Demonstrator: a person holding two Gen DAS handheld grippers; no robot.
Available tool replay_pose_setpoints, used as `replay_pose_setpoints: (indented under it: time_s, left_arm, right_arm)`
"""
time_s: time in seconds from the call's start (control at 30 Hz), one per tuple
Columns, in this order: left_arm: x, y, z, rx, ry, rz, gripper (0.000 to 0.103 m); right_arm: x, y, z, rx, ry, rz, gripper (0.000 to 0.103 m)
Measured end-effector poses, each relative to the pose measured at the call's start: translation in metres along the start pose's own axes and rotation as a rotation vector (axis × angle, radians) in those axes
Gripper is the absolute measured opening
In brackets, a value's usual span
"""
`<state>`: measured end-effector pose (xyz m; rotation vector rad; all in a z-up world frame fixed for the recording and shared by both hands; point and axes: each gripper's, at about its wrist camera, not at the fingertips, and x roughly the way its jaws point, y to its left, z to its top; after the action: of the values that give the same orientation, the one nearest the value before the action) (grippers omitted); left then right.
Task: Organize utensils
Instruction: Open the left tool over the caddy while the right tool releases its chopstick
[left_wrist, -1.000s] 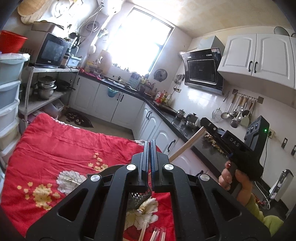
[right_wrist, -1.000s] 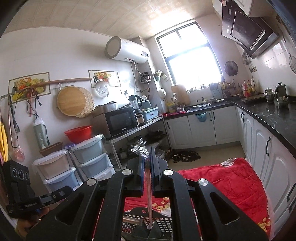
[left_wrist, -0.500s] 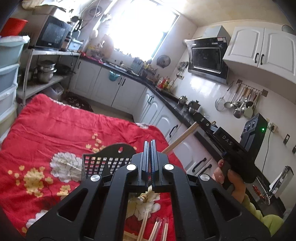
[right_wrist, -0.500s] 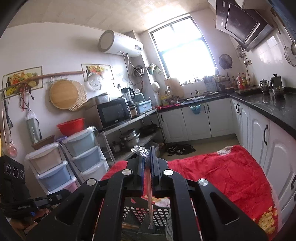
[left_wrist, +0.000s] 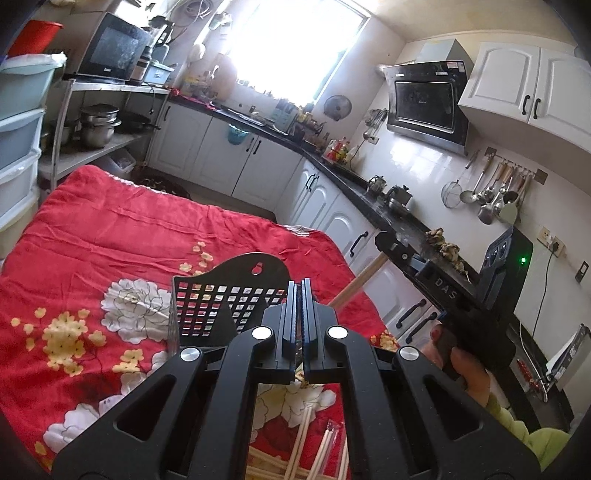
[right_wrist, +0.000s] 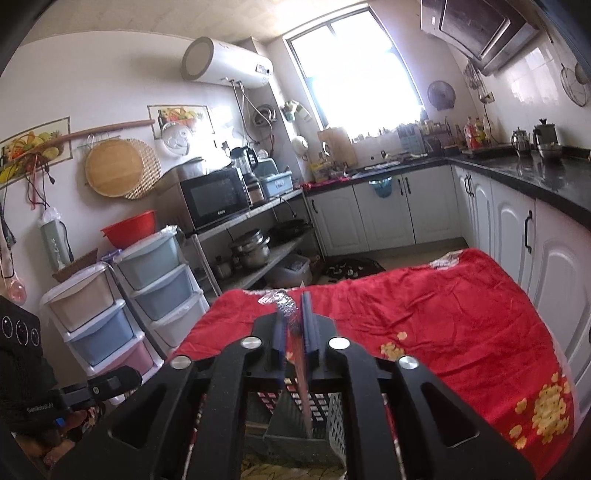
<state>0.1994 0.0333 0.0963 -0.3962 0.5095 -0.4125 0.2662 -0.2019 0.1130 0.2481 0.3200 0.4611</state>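
A black perforated utensil holder (left_wrist: 221, 299) stands on the red flowered cloth (left_wrist: 110, 236), just beyond my left gripper (left_wrist: 301, 295), which is shut with nothing seen between its fingers. Several loose pale chopsticks (left_wrist: 303, 439) lie on the cloth under it. My right gripper (right_wrist: 295, 314) is shut on a plastic-wrapped chopstick pair (right_wrist: 299, 369) that points down into the holder (right_wrist: 295, 424). From the left wrist view the right gripper (left_wrist: 424, 273) holds the wrapped chopsticks (left_wrist: 358, 284) slanting down behind the holder.
White cabinets with a black counter (left_wrist: 369, 192) run along the right. A metal shelf with a microwave (right_wrist: 218, 195) and pots, and plastic drawers (right_wrist: 159, 280), stand on the left. The red cloth (right_wrist: 443, 306) stretches beyond the holder.
Both cameras have tilted down, so the holder and table show more. The right gripper has lowered the wrapped chopsticks toward the holder. The left gripper stays shut.
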Motion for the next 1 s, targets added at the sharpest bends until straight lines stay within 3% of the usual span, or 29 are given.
replay_pose_setpoints:
  time_s: [0.03, 0.07, 0.23, 0.3, 0.33, 0.77, 1.0]
  left_arm:
    - [0.000, 0.001, 0.000, -0.003, 0.002, 0.002, 0.000]
    - [0.001, 0.002, -0.001, -0.005, 0.004, 0.003, 0.000]
    - [0.001, 0.005, -0.001, -0.011, -0.001, 0.024, 0.002]
    - [-0.002, 0.006, -0.001, -0.010, -0.012, 0.045, 0.019]
    - [-0.003, 0.006, -0.002, -0.011, -0.017, 0.052, 0.034]
    - [-0.040, 0.005, -0.002, 0.008, -0.143, 0.133, 0.091]
    - [-0.050, 0.005, -0.009, 0.017, -0.186, 0.195, 0.092]
  right_arm:
    - [0.000, 0.000, -0.002, 0.003, 0.008, -0.005, 0.041]
    - [-0.002, 0.000, -0.003, 0.008, 0.007, -0.004, 0.046]
    - [-0.014, -0.002, -0.007, -0.006, -0.004, -0.024, 0.057]
    - [-0.018, -0.003, -0.009, -0.011, 0.004, -0.031, 0.061]
    - [-0.020, -0.004, -0.010, -0.013, 0.009, -0.039, 0.063]
    - [-0.051, 0.005, -0.024, -0.061, 0.018, -0.066, 0.078]
    - [-0.067, 0.010, -0.027, -0.073, -0.008, -0.073, 0.084]
